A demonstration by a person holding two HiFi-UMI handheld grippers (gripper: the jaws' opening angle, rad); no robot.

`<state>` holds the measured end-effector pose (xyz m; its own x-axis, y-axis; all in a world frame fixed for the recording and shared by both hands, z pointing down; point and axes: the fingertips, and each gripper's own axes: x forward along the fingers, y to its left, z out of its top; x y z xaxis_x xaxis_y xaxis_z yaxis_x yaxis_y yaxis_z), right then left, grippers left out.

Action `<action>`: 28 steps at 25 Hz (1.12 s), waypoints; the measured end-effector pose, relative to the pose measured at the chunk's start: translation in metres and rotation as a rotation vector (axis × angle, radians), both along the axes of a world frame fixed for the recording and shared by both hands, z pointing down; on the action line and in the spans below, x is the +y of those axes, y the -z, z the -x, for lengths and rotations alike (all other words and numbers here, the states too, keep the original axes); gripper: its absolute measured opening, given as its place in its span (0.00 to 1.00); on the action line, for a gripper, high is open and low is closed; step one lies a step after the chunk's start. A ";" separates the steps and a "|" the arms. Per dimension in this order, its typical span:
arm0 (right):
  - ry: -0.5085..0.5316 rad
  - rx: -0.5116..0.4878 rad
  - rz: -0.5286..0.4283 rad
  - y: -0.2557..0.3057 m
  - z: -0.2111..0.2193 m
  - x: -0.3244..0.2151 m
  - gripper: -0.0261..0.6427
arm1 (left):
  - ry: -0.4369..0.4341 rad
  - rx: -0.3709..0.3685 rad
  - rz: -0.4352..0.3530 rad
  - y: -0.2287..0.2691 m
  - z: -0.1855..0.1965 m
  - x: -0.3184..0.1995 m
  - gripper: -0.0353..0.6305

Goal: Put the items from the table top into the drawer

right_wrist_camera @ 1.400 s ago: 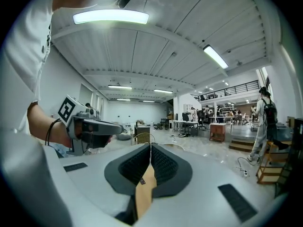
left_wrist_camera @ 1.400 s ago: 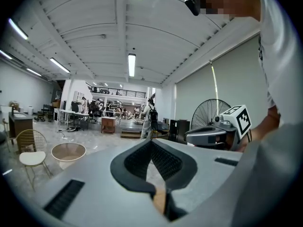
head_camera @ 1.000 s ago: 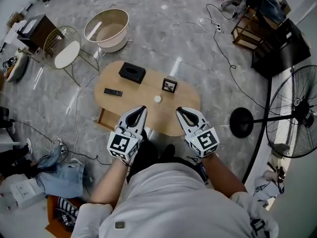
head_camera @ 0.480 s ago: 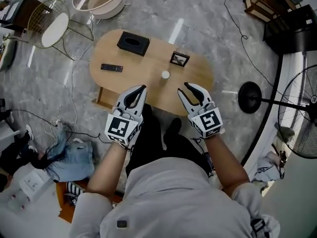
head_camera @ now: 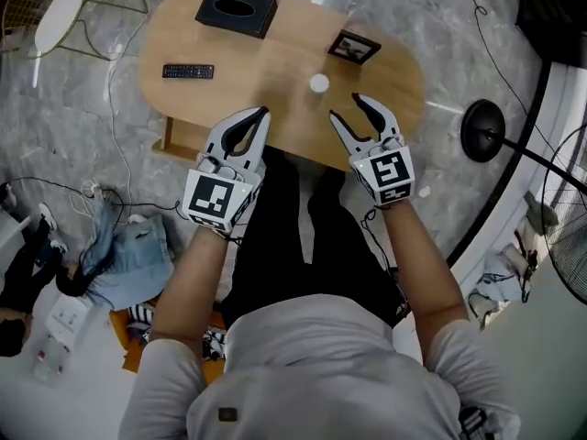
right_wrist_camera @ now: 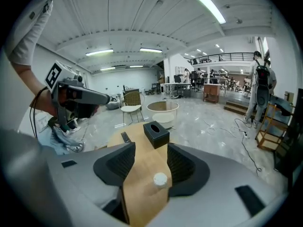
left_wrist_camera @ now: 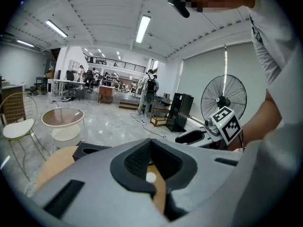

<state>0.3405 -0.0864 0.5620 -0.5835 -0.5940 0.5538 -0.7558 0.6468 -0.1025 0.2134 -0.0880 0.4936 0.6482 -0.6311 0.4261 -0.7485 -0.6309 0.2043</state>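
Note:
On the oval wooden table (head_camera: 275,62) lie a black tissue box (head_camera: 237,10), a black remote (head_camera: 188,71), a small picture frame (head_camera: 355,47) and a small white round thing (head_camera: 318,83). Both grippers hover over the table's near edge. My left gripper (head_camera: 262,114) is shut and holds nothing. My right gripper (head_camera: 348,108) has its jaws apart and opening, with nothing between them. In the right gripper view the white round thing (right_wrist_camera: 160,178) lies on the table beyond the right gripper (right_wrist_camera: 147,167), with the tissue box (right_wrist_camera: 156,133) farther back.
A standing fan (head_camera: 564,218) with a round black base (head_camera: 483,128) is on the floor at the right. A white chair (head_camera: 55,3) stands at the far left. A pile of clothes (head_camera: 128,255) and cables lie on the floor at the left.
Both grippers have come down towards the table's near edge, and the table now looks closer. The right gripper's jaws have gone from shut to apart. The left jaws stay together.

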 end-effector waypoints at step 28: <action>-0.018 0.162 0.170 -0.275 0.022 -0.033 0.44 | -0.071 -0.030 0.161 -0.218 0.009 -0.017 0.07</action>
<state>0.3181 -0.1195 0.8370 -0.4692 -0.4936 0.7323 -0.7822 0.6172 -0.0851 0.2047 -0.1050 0.7120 0.6740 -0.5064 0.5378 -0.7107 -0.6433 0.2849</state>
